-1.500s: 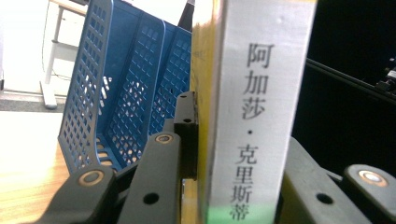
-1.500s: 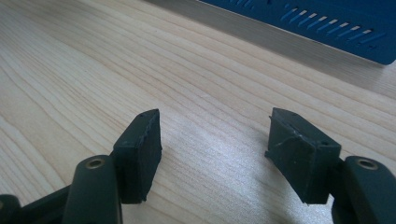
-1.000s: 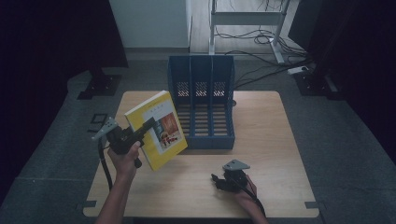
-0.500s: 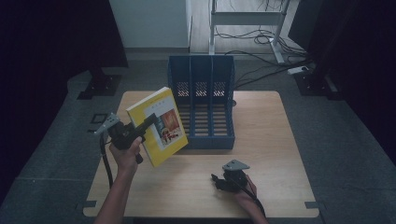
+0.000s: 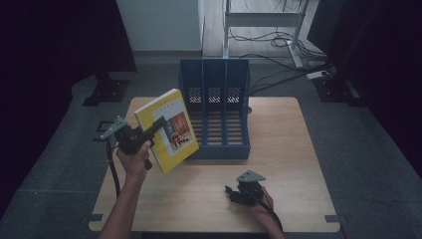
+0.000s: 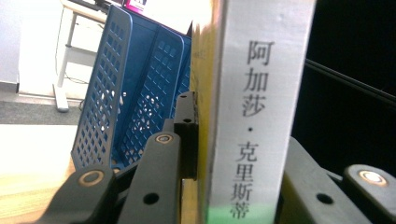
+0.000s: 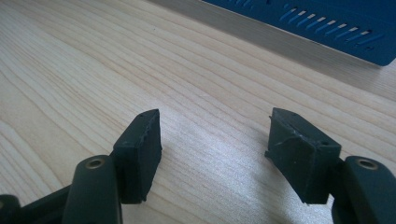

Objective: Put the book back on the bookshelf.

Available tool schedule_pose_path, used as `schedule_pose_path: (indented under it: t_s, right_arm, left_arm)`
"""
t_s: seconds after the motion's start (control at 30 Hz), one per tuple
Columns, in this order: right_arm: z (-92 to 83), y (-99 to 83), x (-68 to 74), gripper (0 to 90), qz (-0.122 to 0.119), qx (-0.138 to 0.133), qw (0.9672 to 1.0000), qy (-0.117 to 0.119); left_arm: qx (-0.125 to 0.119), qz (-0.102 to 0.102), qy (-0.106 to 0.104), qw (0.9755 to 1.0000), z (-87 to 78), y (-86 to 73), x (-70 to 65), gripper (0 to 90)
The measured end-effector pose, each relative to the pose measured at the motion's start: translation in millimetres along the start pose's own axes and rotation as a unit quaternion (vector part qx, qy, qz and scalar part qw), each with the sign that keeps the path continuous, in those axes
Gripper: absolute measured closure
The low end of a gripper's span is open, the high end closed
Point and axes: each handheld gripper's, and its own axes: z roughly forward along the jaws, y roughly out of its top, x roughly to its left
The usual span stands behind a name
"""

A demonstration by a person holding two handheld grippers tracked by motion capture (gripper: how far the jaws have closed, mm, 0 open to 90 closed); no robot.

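A yellow book (image 5: 166, 130) with a picture on its cover hangs tilted above the table's left half, just left of the blue three-slot file rack (image 5: 215, 119). My left gripper (image 5: 155, 128) is shut on the book near its spine. In the left gripper view the grey spine (image 6: 254, 107) with printed characters stands between the jaws, and the rack (image 6: 121, 93) lies behind it. My right gripper (image 5: 232, 193) rests low on the table near the front edge. It is open, and bare wood shows between its fingertips (image 7: 140, 149).
The wooden table (image 5: 283, 149) has free room to the right of the rack and along the front. The rack's blue base (image 7: 327, 28) runs ahead of the right gripper. The floor behind holds a desk frame and cables (image 5: 268, 45).
The left hand has carried the book slightly up and farther from the table's front edge. The right gripper has stayed put.
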Motion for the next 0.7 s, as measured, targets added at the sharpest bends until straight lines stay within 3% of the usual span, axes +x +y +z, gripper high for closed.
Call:
schedule_pose_path:
  t_s: [0.7]
  right_arm:
    - [0.4,0.0,1.2,34.0,-0.006,0.001,1.0,-0.004]
  left_arm:
    - [0.0,0.008,0.011,0.9999,20.0,11.4,-2.3,75.4]
